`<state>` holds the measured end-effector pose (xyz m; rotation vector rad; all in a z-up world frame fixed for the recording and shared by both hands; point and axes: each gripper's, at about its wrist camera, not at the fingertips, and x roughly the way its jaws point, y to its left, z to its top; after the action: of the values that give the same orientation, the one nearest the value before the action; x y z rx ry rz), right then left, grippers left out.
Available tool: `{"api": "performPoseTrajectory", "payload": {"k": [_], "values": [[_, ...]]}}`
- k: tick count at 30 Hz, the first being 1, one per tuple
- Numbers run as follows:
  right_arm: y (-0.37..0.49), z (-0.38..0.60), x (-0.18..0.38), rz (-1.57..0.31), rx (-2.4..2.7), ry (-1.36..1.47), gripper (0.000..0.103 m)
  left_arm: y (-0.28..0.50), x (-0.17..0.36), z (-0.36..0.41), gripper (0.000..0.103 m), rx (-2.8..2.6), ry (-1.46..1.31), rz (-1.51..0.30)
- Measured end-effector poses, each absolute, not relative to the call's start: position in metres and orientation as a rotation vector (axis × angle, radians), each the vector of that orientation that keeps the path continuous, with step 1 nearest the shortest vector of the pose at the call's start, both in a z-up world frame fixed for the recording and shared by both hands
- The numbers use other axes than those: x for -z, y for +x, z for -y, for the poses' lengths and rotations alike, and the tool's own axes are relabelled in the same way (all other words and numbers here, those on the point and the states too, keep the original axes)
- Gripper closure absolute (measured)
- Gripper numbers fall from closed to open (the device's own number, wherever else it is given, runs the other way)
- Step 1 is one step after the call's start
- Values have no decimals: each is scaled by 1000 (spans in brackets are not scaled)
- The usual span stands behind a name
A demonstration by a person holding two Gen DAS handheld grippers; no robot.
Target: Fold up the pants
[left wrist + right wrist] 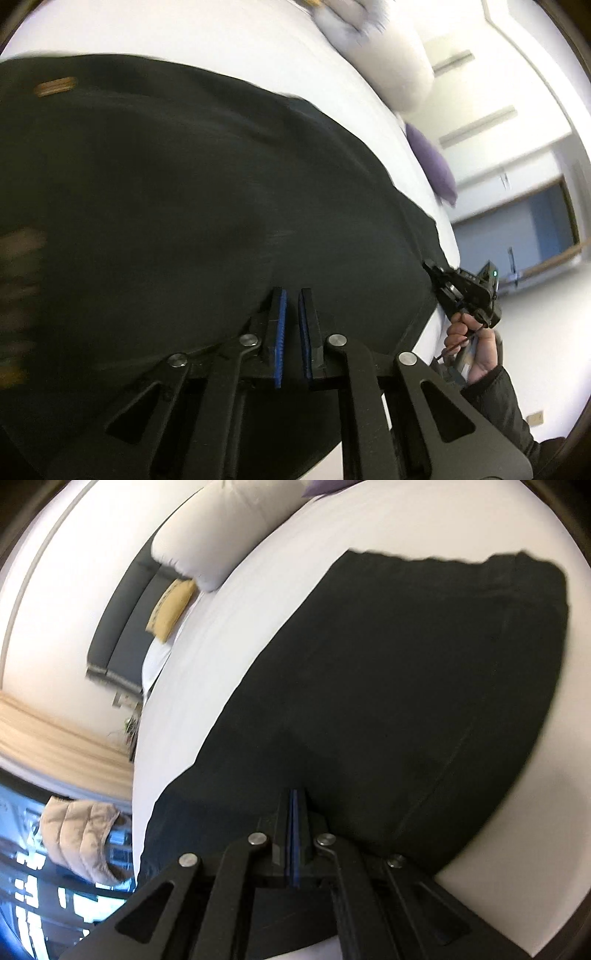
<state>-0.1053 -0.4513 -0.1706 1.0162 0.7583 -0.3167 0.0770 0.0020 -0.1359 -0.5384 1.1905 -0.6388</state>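
Observation:
Black pants (184, 206) lie spread on a white bed (229, 40); they also fill the right wrist view (406, 686), with a ragged far edge at the top. My left gripper (291, 295) hovers just over the cloth with a narrow gap between its blue pads, holding nothing. My right gripper (294, 794) has its pads pressed together at the near edge of the pants; whether cloth is pinched between them is hidden. The right gripper also shows in the left wrist view (430, 267), at the pants' right edge, held by a hand.
White pillows (391, 70) and a purple cushion (432, 166) lie at the bed's far end. In the right wrist view a white pillow (214, 535), a yellow cushion (171, 605) and a beige jacket (81, 834) sit left of the bed (207, 686).

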Motion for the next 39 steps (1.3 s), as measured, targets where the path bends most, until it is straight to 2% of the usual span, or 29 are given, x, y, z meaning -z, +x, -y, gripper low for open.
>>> {"api": "performPoseTrajectory", "payload": {"k": [6, 9, 10, 11, 13, 14, 16, 18, 22, 24, 26, 29, 39], "values": [[-125, 468, 165, -736, 416, 996, 103, 52, 130, -87, 98, 542, -587, -1131], [-138, 470, 157, -717, 509, 993, 103, 47, 118, -101, 98, 479, -528, -1119], [-146, 466, 148, -713, 539, 975, 97, 46, 113, -103, 98, 451, -507, -1116], [-152, 464, 142, -694, 537, 989, 81, 46, 104, -104, 98, 432, -492, -1112], [-163, 457, 126, -602, 466, 1050, 59, 48, 85, -96, 98, 452, -475, -1074], [-161, 446, 117, -550, 394, 1065, 52, 53, 77, -86, 98, 460, -443, -1062], [-143, 421, 108, -551, 274, 1043, 44, 68, 67, -55, 98, 466, -337, -1052], [-110, 387, 111, -617, 149, 1000, 44, 86, 68, -17, 98, 495, -289, -1069], [-64, 335, 159, -779, 26, 1059, 44, 112, 86, 53, 98, 547, -233, -1148], [-59, 327, 180, -825, 22, 1045, 51, 118, 102, 83, 98, 590, -229, -1198], [-66, 339, 190, -816, 34, 1051, 83, 118, 112, 93, 98, 578, -201, -1200], [-73, 386, 192, -781, 129, 1104, 103, 121, 116, 83, 98, 601, -273, -1206], [-169, 544, 171, -613, 555, 1089, 103, 122, 126, 64, 98, 623, -338, -1205]]}}
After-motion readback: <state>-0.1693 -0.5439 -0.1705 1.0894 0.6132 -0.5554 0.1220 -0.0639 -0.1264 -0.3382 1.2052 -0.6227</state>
